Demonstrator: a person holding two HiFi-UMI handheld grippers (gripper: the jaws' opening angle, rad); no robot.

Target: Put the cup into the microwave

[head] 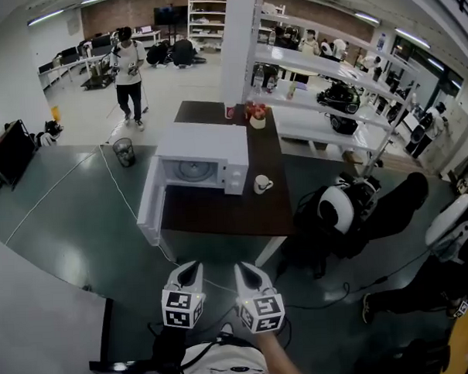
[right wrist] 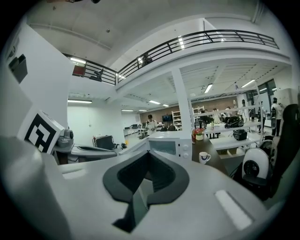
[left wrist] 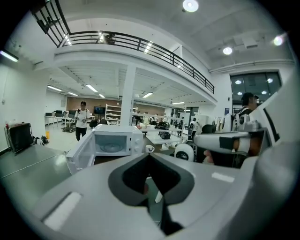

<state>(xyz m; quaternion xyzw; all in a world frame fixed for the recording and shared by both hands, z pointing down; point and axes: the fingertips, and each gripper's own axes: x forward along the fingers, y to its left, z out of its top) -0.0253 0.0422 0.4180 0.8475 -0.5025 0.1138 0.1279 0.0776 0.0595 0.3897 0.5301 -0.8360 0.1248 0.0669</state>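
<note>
A white cup stands on the dark brown table, just right of the white microwave. The microwave's door hangs open to the left and its glass turntable shows inside. My left gripper and right gripper are side by side well short of the table's near edge, both shut with nothing in them. In the left gripper view, the left gripper points at the microwave and the cup. From the right gripper, the cup shows right of the microwave.
A flower pot and a red cup stand at the table's far end. A black-and-white machine sits on the floor right of the table, with white shelving behind. A waste bin stands left; a person is far off.
</note>
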